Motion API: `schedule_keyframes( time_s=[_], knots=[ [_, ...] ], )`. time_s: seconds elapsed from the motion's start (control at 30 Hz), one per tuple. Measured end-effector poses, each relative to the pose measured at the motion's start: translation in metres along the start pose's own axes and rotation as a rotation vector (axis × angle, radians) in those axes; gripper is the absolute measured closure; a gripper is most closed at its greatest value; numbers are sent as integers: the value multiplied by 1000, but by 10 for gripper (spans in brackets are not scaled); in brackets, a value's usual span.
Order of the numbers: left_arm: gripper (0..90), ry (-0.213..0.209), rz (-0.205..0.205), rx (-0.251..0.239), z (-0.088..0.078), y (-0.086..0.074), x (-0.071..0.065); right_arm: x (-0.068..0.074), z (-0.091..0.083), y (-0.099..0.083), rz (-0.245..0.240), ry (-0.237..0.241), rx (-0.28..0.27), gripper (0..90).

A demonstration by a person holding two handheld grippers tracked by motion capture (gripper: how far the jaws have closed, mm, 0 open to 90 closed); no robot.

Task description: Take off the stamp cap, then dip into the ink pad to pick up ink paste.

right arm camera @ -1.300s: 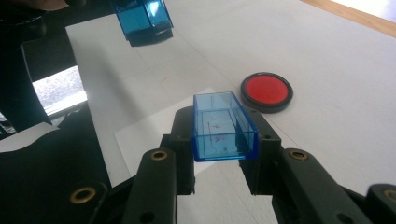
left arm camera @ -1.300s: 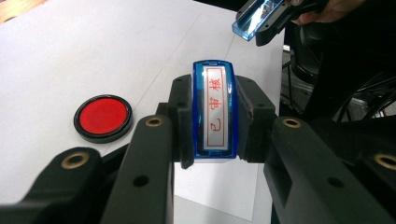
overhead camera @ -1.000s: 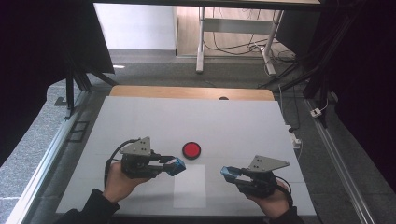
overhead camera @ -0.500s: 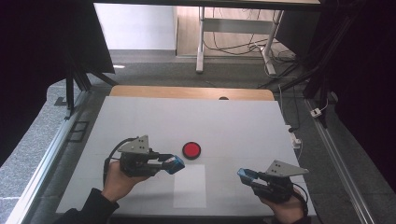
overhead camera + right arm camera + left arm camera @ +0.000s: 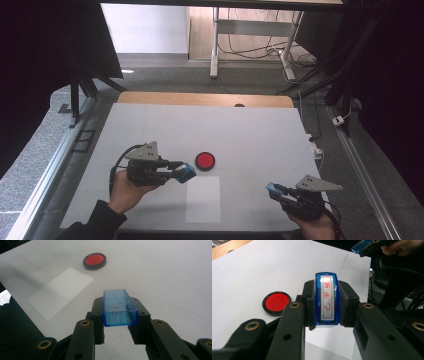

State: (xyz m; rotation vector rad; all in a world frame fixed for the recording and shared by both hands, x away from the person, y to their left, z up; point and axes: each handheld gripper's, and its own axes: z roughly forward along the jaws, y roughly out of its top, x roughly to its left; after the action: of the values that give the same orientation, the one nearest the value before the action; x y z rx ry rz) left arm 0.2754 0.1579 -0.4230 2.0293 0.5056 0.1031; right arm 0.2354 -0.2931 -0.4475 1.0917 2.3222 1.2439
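My left gripper [image 5: 179,172] is shut on a blue stamp [image 5: 188,172], held level just left of a round red ink pad [image 5: 205,160]. In the left gripper view the stamp [image 5: 327,300] faces the camera with red characters on its white face, and the ink pad [image 5: 276,302] lies to its left. My right gripper [image 5: 278,190], near the table's front right, is shut on a clear blue cap [image 5: 272,188]. In the right gripper view the cap [image 5: 119,308] is an open, empty box between the jaws. A white paper sheet [image 5: 203,199] lies in front of the pad.
The white table top [image 5: 250,135] has a wooden strip [image 5: 200,99] along its far edge. Metal rails run along the left [image 5: 45,180] and right [image 5: 365,175] sides. A plug strip [image 5: 316,149] hangs at the right edge. Desk legs and cables stand on the floor beyond.
My right gripper has carried the blue cap to the right and a little toward the table's front edge, away from the left gripper. The left gripper and stamp have stayed put.
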Motion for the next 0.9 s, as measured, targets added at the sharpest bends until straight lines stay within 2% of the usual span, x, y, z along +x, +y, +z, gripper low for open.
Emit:
schedule_keyframes(
  time_s=[0.4, 0.63, 0.9],
  knots=[
    [704, 12, -13, 25, 6, 3, 5, -3, 1, -8, 9, 0, 55, 687],
    [704, 34, -44, 56, 12, 7, 11, -3, 1, -8, 9, 27, 56, 687],
    [705, 57, -64, 85, 16, 12, 18, -4, 1, -8, 17, 24, 60, 686]
  ],
)
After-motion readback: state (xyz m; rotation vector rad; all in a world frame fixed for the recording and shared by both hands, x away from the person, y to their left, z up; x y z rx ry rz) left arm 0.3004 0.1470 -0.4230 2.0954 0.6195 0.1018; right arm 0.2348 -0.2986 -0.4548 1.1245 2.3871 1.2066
